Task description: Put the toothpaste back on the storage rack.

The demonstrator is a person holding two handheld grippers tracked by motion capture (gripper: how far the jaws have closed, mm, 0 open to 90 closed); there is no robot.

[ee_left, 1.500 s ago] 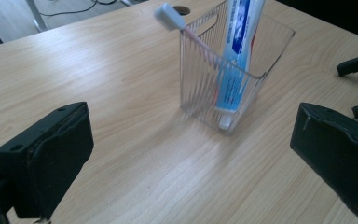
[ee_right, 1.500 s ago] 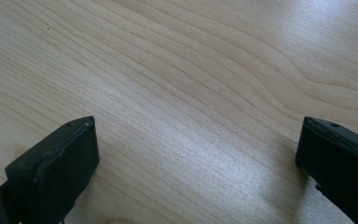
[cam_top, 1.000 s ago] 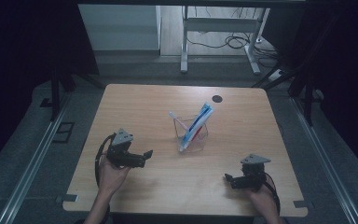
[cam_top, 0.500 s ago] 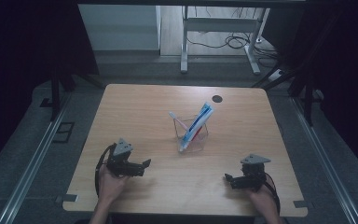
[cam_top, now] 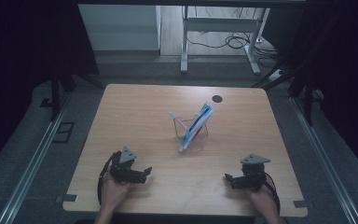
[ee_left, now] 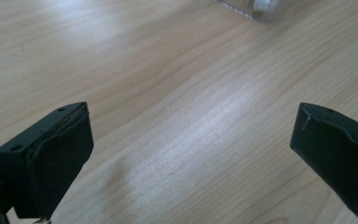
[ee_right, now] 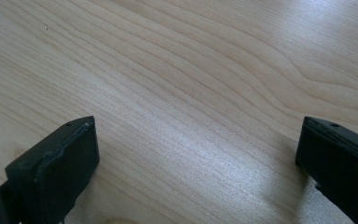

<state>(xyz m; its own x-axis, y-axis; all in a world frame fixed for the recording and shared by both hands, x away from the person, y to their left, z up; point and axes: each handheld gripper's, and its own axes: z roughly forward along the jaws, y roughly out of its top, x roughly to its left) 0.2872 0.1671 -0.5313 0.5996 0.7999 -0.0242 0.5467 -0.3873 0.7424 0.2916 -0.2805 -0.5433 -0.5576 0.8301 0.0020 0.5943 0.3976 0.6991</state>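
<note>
A clear plastic holder stands in the middle of the wooden table. A blue and white toothpaste tube leans in it, and a white toothbrush sticks out to the left. My left gripper rests near the front left edge, open, with bare wood between its jaws. My right gripper rests near the front right edge, open as well, over bare wood. A corner of the clear holder shows at the top of the left gripper view.
A dark round grommet hole sits at the table's far edge. Beyond the table stand a white desk frame and cables on the floor. Metal rails run along both sides of the table.
My left gripper has drawn back toward the front edge of the table. The right gripper has stayed where it was.
</note>
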